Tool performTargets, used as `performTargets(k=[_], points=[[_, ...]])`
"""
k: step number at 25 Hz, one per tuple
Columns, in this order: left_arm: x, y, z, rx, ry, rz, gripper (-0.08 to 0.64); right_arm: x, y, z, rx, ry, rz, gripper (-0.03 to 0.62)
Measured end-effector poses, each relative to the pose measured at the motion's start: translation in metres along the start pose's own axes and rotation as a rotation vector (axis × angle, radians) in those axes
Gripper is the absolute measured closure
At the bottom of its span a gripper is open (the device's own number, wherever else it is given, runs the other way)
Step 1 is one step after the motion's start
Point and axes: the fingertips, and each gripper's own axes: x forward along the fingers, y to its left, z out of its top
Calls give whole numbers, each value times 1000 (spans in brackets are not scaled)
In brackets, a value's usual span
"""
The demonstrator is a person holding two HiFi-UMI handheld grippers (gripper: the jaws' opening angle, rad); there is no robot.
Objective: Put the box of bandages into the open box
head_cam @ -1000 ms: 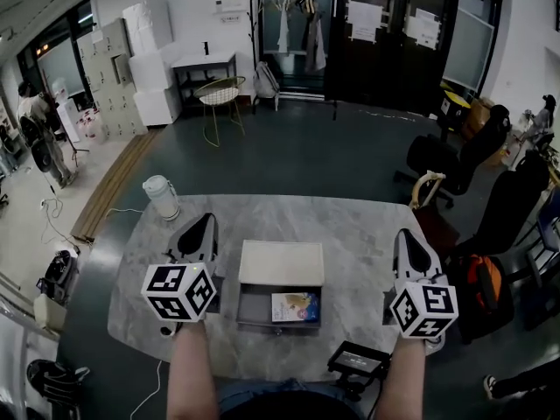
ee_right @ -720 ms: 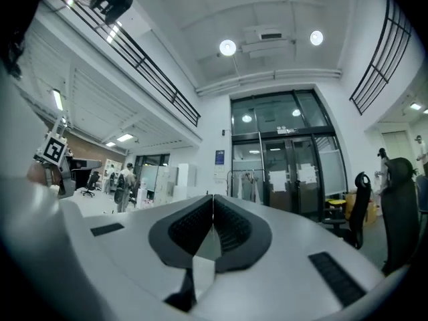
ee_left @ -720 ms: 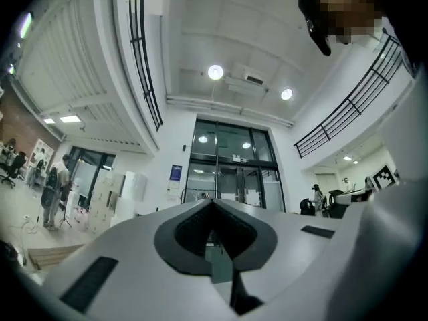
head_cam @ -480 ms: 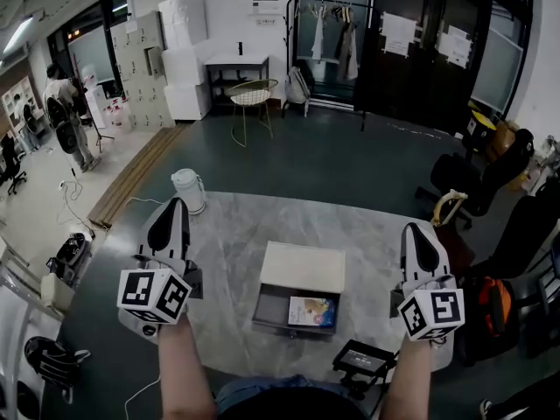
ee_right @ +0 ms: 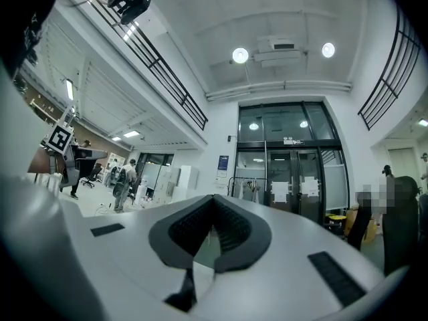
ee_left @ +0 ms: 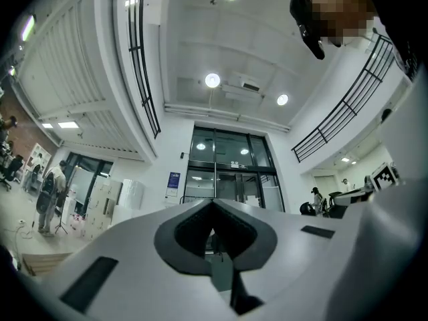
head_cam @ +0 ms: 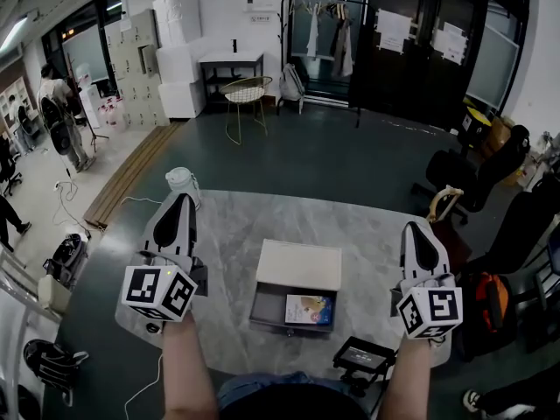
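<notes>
An open grey box (head_cam: 265,305) with its white lid (head_cam: 298,264) folded back lies at the middle of the marble table (head_cam: 367,234). The colourful box of bandages (head_cam: 308,309) lies inside it, in the right half. My left gripper (head_cam: 180,199) is held up to the left of the box, well apart from it, shut and empty. Right of the box, my right gripper (head_cam: 416,228) is also held up, shut and empty. The left gripper view shows the left gripper (ee_left: 212,203) with its jaws together against the room beyond. In the right gripper view the right gripper (ee_right: 214,198) looks the same.
A white kettle (head_cam: 181,182) stands at the table's far left corner. A black device (head_cam: 360,356) sits at the near edge, right of centre. Dark office chairs (head_cam: 462,173) and a black-and-orange bag (head_cam: 486,292) crowd the right side. A person (head_cam: 54,116) stands far left.
My left gripper has moved out to the left and higher, away from the box. The right gripper has barely moved. The head view has shifted a little.
</notes>
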Motion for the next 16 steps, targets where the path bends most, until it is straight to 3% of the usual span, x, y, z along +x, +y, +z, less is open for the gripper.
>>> performTargets(k=[16], points=[[3,-11,0,9,14,-27,548,-7,-5,3,15,-2,-11,568]])
